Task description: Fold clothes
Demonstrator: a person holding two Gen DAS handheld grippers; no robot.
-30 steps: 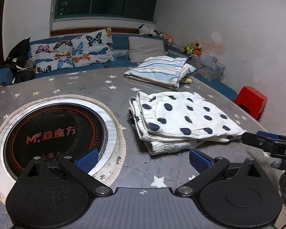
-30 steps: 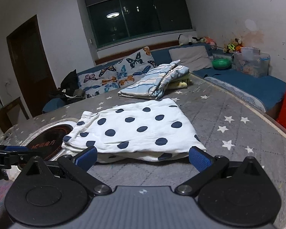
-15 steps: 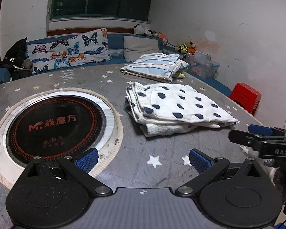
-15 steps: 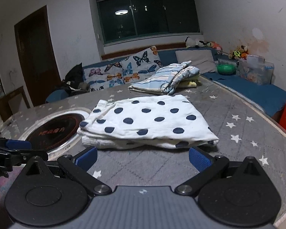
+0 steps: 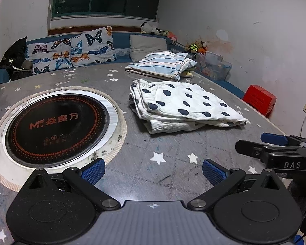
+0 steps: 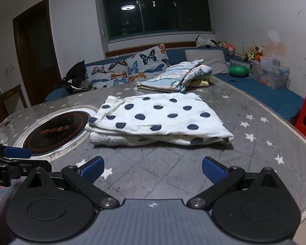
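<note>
Left gripper (image 5: 153, 170) and right gripper (image 6: 152, 168) both gape wide, holding nothing, above the star-patterned table (image 5: 173, 155); the folded polka-dot garment (image 6: 159, 118) lies ahead (striped pile (image 6: 175, 75) behind), beside the round cooktop (image 5: 57, 122).

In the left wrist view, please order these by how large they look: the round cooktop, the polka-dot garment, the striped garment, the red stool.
1. Round cooktop
2. Polka-dot garment
3. Striped garment
4. Red stool

The cooktop lies nearer the camera, which enlarges it.
</note>
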